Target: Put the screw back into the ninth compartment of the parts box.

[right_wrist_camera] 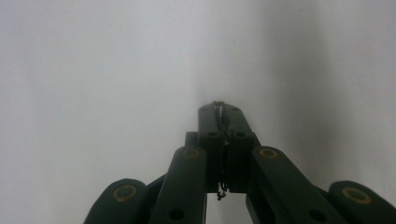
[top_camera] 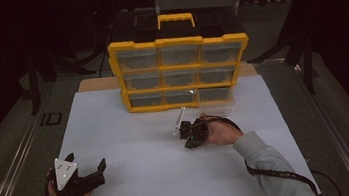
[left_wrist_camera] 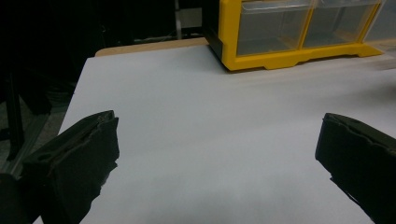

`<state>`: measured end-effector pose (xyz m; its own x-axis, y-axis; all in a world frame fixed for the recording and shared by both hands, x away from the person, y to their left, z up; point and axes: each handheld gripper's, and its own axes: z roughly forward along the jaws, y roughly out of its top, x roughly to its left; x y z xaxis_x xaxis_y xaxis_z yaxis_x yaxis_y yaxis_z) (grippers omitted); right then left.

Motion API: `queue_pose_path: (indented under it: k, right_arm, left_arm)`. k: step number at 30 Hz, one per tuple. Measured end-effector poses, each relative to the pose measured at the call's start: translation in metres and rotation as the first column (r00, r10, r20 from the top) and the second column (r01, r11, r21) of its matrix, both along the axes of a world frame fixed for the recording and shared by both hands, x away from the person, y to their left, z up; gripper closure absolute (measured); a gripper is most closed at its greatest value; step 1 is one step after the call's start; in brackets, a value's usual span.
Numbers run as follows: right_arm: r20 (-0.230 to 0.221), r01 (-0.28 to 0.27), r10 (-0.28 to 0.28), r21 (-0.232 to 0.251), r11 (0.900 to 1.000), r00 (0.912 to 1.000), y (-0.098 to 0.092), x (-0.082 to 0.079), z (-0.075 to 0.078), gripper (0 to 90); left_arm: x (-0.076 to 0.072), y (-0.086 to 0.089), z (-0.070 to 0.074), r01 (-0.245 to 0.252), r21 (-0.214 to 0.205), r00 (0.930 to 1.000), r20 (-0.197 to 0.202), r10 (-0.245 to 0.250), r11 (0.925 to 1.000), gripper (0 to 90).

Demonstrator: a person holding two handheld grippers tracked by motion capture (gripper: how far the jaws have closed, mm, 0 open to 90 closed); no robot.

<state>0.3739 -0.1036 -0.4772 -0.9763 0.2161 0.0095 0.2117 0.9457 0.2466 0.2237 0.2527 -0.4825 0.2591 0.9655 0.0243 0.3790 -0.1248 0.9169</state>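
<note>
My right gripper (top_camera: 187, 135) is held above the white sheet (top_camera: 131, 133) just in front of the yellow drawer cabinet (top_camera: 180, 69), pointing down. In the right gripper view its jaws (right_wrist_camera: 219, 108) are pressed together on a thin shiny thing (right_wrist_camera: 218, 111) that runs between the pads; it is too small to name. A slim white stick (top_camera: 180, 119) lies or hangs just beside that gripper. My left gripper (top_camera: 87, 159) rests at the sheet's near left corner, jaws (left_wrist_camera: 218, 123) wide apart with only bare sheet between them.
The cabinet has three rows of clear drawers and a yellow handle (top_camera: 175, 19); its bottom right drawer (top_camera: 215, 96) looks pulled out a little. Its lower corner (left_wrist_camera: 261, 60) stands ahead in the left gripper view. Dark stands (top_camera: 302, 47) flank the table.
</note>
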Motion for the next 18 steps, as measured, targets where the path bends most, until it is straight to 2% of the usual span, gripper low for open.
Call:
queue_pose_path:
  k: [18]
  right_arm:
    - [0.008, -0.007, 0.007, -0.002, 1.0, 0.9999, -0.0013, 0.0006, 0.0114, 87.6]
  left_arm:
    - [-0.0003, 0.0001, 0.0002, 0.0, -0.001, 1.0, 0.002, 0.0, 1.0, 0.3]
